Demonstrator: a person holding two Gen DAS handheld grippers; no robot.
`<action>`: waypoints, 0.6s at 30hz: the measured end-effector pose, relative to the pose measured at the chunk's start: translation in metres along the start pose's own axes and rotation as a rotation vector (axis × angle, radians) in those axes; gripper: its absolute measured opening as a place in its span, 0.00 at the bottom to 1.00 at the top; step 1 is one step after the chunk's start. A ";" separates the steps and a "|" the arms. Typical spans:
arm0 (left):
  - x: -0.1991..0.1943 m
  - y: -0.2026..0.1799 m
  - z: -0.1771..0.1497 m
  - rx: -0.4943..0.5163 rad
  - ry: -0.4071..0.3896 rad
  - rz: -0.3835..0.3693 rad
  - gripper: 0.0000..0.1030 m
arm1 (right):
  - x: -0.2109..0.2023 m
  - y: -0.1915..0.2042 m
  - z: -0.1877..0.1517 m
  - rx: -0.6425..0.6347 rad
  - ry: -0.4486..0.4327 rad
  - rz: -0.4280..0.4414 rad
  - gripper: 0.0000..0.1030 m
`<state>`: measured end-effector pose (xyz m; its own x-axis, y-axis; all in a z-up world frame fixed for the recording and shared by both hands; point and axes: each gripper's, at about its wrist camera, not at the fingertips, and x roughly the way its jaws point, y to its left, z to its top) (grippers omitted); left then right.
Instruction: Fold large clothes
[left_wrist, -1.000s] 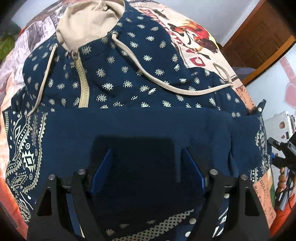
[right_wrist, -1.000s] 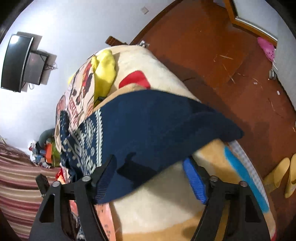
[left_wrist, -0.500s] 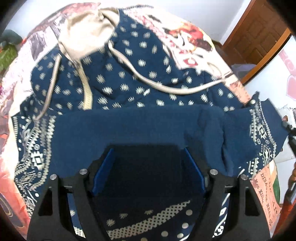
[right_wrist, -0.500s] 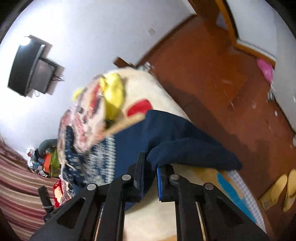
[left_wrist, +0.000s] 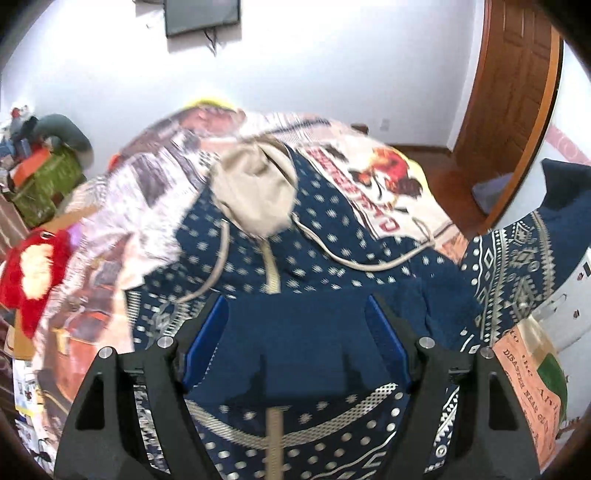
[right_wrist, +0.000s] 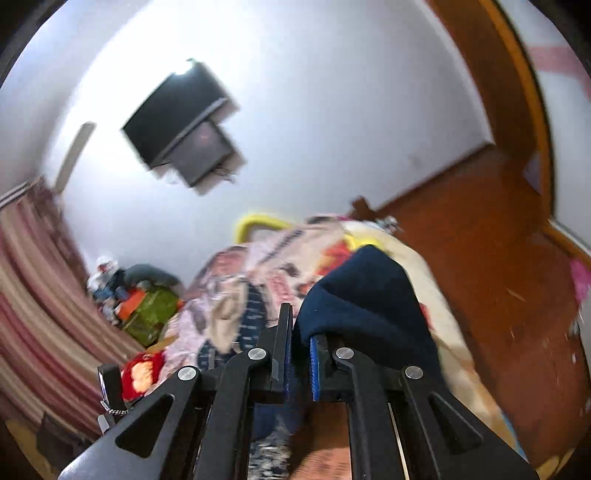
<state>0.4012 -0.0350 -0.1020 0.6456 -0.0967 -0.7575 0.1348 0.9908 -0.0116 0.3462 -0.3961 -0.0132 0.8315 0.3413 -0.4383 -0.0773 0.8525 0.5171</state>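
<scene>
A navy hoodie (left_wrist: 332, 236) with white dots, a beige hood (left_wrist: 255, 192) and drawstrings lies face up on the bed. Its plain navy folded band (left_wrist: 303, 332) sits under my left gripper (left_wrist: 295, 306), whose jaws stand wide open above the cloth and cast shadows on it. The patterned sleeve (left_wrist: 517, 266) hangs lifted at the right edge of the left wrist view. My right gripper (right_wrist: 299, 332) is shut on the sleeve's plain navy end (right_wrist: 365, 295), which bunches over the right finger and is held up off the bed.
A printed blanket (left_wrist: 388, 184) covers the bed. A red plush toy (left_wrist: 33, 273) and a green box (left_wrist: 44, 184) with clutter lie to the left. A TV (right_wrist: 177, 122) hangs on the white wall. Wooden door (left_wrist: 509, 92) and floor (right_wrist: 498, 277) are to the right.
My right gripper closed on the sleeve end, then rose and rolled, lifting the sleeve off the bed. My left gripper rose and tilted up, still open, so the wall now shows.
</scene>
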 end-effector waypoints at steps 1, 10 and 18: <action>-0.008 0.006 0.000 -0.006 -0.016 0.000 0.74 | 0.005 0.014 0.000 -0.024 0.004 0.013 0.05; -0.053 0.059 -0.018 -0.068 -0.093 0.032 0.74 | 0.097 0.115 -0.048 -0.153 0.188 0.113 0.05; -0.060 0.110 -0.047 -0.128 -0.084 0.091 0.74 | 0.194 0.158 -0.133 -0.213 0.473 0.104 0.05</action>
<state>0.3418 0.0843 -0.0889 0.7118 -0.0079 -0.7024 -0.0207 0.9993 -0.0322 0.4220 -0.1427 -0.1140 0.4781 0.5275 -0.7023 -0.2968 0.8496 0.4360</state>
